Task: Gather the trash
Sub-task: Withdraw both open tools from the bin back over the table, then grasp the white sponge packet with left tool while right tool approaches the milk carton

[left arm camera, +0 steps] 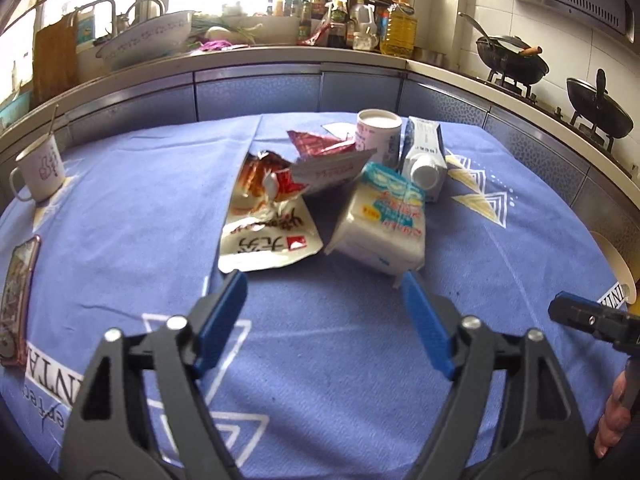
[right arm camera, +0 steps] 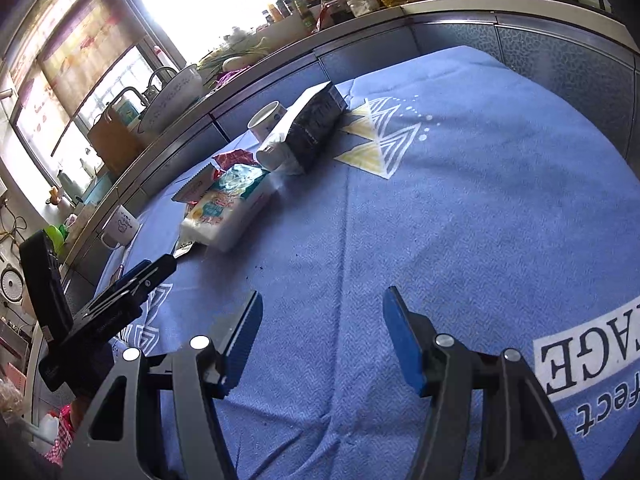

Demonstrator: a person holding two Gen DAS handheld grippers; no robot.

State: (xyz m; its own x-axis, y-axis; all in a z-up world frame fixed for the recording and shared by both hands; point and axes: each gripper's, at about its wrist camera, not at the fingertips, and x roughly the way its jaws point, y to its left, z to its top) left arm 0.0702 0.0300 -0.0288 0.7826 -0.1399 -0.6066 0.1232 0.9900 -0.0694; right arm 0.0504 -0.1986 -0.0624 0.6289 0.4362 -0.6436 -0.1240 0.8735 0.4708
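On a blue cloth-covered surface (left arm camera: 120, 200) in a kitchen, we see a small heap of trash lying untouched near the middle. Nearest our left claw (left arm camera: 322, 284) is a flattened white snack bag (left arm camera: 268, 240) with red print, and just to its right a soft pack of tissues (left arm camera: 380, 224), tilted on its side. Behind them sit a crumpled red wrapper (left arm camera: 320, 144), a white paper cup (left arm camera: 378, 130) standing upright, and a milk carton (left arm camera: 426, 156) tipped over with its cap toward us. Our left claw stands wide, with nothing between its blue pads, hovering just short of the bag and the tissue pack. Our right claw (right arm camera: 322, 300) is parted to a middling width over bare cloth, also holding nothing, well apart from the heap. A mug (left arm camera: 40, 172) and what may be a phone (left arm camera: 16, 296) rest at the far left edge; the phone is too distorted to be sure. No bin or bag for the trash shows in either view. We judge the collecting has barely begun: every piece is yet to be picked up.
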